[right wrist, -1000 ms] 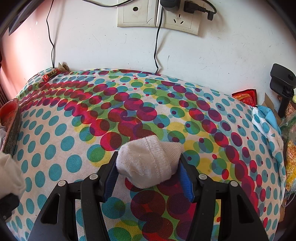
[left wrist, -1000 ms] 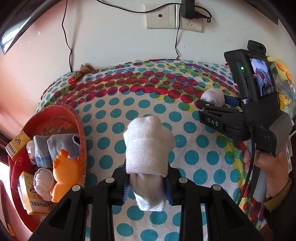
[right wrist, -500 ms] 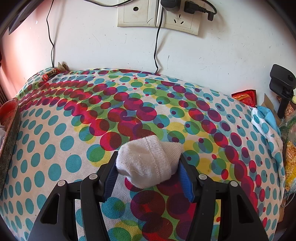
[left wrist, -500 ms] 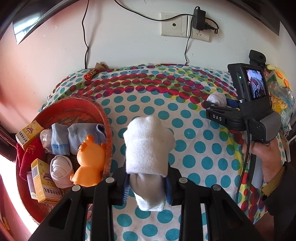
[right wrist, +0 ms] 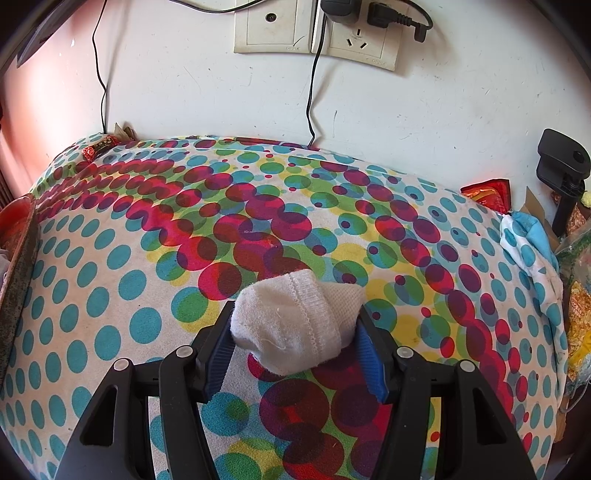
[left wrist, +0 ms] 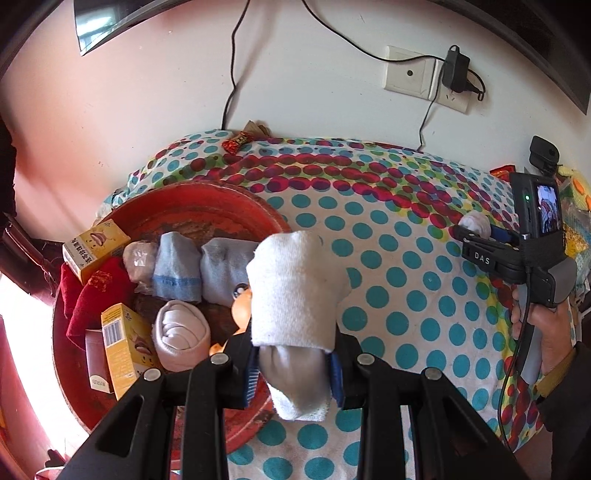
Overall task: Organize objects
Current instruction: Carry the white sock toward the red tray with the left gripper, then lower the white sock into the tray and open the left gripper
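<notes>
My left gripper (left wrist: 293, 371) is shut on a rolled white sock (left wrist: 295, 291) and holds it above the right rim of a red round tray (left wrist: 207, 206). The tray holds blue-grey rolled socks (left wrist: 177, 271), a pale rolled sock (left wrist: 181, 334), yellow boxes (left wrist: 120, 347), red cloth (left wrist: 94, 291) and an orange toy (left wrist: 242, 304), mostly hidden behind my sock. My right gripper (right wrist: 295, 349) is shut on another rolled white sock (right wrist: 295, 325) above the dotted cloth. In the left wrist view it shows at the right (left wrist: 480, 230).
A dotted cloth (right wrist: 147, 258) covers the table. The wall with sockets (right wrist: 317, 33) and hanging cables stands right behind. A candy wrapper (right wrist: 99, 146) lies at the back left. A red packet (right wrist: 489, 194), a black clamp (right wrist: 561, 166) and snack bags crowd the right edge.
My left gripper has moved left with its sock, from over the cloth to over the tray's right rim. My right gripper has stayed still with its sock.
</notes>
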